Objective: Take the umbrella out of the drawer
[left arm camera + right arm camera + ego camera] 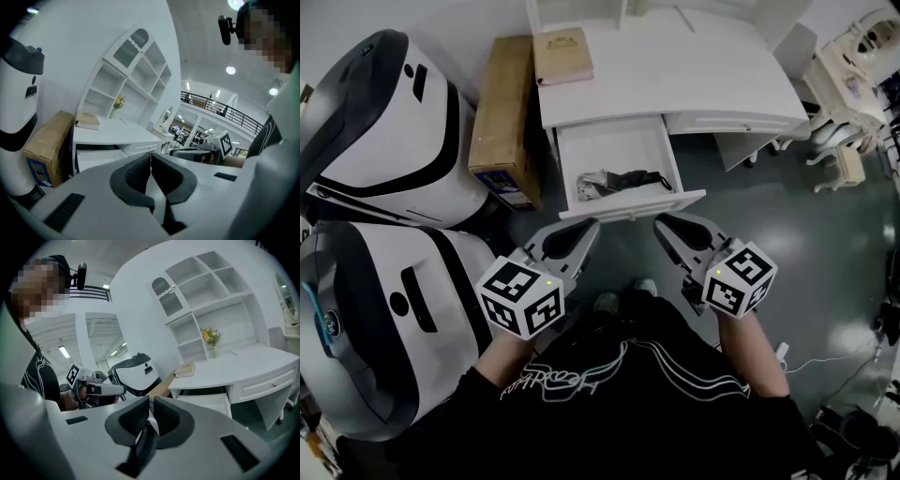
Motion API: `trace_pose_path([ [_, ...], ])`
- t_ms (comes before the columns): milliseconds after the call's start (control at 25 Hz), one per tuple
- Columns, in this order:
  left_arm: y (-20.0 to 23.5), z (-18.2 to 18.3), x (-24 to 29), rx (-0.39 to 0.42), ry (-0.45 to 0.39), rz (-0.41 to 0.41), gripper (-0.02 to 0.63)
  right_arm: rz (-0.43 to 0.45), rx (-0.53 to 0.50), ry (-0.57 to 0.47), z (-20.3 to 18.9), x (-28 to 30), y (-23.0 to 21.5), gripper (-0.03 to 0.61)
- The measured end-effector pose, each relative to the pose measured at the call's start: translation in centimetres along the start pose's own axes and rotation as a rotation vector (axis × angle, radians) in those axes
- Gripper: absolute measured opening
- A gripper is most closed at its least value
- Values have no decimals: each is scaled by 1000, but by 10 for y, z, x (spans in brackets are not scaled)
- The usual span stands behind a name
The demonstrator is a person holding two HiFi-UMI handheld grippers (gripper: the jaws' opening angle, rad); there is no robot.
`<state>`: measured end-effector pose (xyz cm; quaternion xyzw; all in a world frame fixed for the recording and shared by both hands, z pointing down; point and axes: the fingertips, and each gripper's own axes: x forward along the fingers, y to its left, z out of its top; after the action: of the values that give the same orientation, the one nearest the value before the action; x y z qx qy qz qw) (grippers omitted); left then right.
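Note:
The white desk (675,70) has its drawer (619,150) pulled out. A folded black and grey umbrella (619,181) lies along the drawer's front wall. My left gripper (586,228) hovers just short of the drawer front, shut and empty. My right gripper (664,223) hangs beside it, also shut and empty. In the left gripper view the pads (140,171) meet, with the drawer (96,157) ahead to the left. The right gripper view shows closed pads (164,416) and the drawer (206,399) ahead to the right. The umbrella is hidden in both gripper views.
A brown cardboard box (502,117) stands left of the desk, next to two big white and black machines (384,122). A tan book (562,54) lies on the desk top. A white shelf unit (211,301) rises behind the desk. Grey floor lies to the right.

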<state>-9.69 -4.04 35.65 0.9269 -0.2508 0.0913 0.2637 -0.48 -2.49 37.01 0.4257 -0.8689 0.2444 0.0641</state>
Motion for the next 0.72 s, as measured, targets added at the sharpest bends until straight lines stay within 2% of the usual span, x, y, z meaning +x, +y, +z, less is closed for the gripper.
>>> trace_pose_path([
  [200,27,5,14,-32,-15,56,23,22,-38,24,18,29,-31,57],
  [400,51,20,46,-60,-23,113,23,97,-82,76,31,60,-66,57],
  [600,72,26,83,-101,1,179,23,185,-127,215,17,92,-110,61],
  [720,89,29,106,-140,4,226,23,242,-108,289,8,110,-140,113],
])
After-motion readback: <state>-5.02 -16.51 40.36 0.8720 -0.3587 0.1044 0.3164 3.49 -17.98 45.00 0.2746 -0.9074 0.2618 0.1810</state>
